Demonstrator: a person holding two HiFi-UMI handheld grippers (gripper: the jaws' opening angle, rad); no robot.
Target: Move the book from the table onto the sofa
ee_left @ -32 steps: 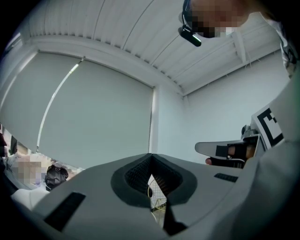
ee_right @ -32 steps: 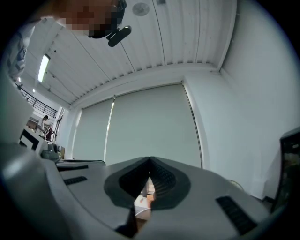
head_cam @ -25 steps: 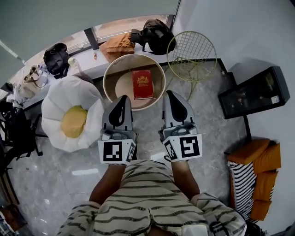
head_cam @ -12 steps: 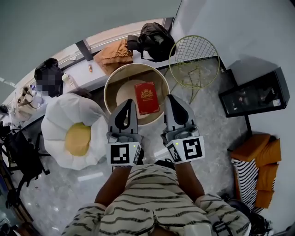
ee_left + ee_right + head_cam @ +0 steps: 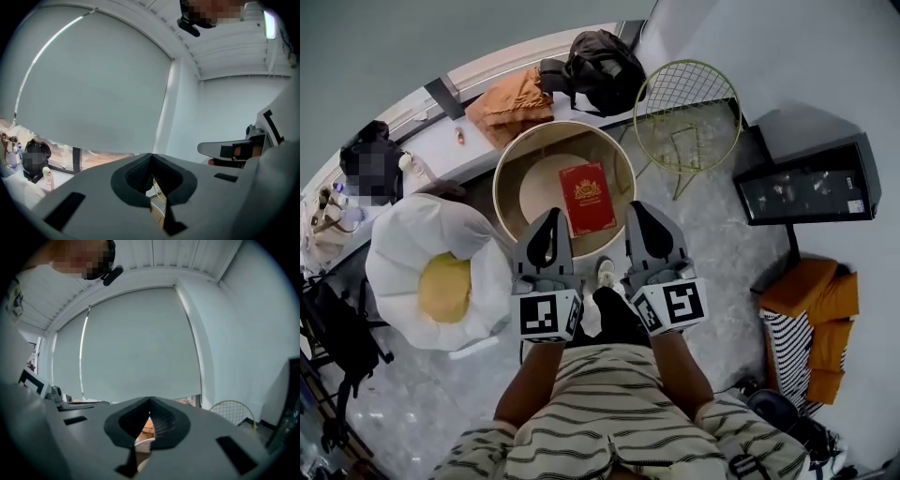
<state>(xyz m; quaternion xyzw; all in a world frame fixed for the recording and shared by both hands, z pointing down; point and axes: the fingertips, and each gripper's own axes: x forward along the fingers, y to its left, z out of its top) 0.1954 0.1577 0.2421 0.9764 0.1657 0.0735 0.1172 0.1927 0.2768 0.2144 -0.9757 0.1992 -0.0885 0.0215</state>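
A red book (image 5: 587,198) with a gold emblem lies flat on a round cream table (image 5: 511,176) in the head view. My left gripper (image 5: 551,217) hovers at the table's near rim, just left of the book, shut with nothing in it. On the book's other side, by its near right corner, my right gripper (image 5: 635,210) is shut and empty too. Both point almost level. In the left gripper view the left gripper (image 5: 151,160) has its jaws together; in the right gripper view the right gripper (image 5: 150,405) shows the same. A white flower-shaped sofa (image 5: 403,251) with a yellow cushion (image 5: 445,286) stands left of the table.
A green wire chair (image 5: 686,103) stands right of the table. Behind it lie a dark bag (image 5: 598,67) and an orange cloth (image 5: 512,98) on the window ledge. A black cabinet (image 5: 811,190) and orange cushions (image 5: 814,309) are at the right, on a grey marble floor.
Both grippers have moved forward and lower, from short of the table to its near rim beside the book. The view has shifted with the person's step forward.
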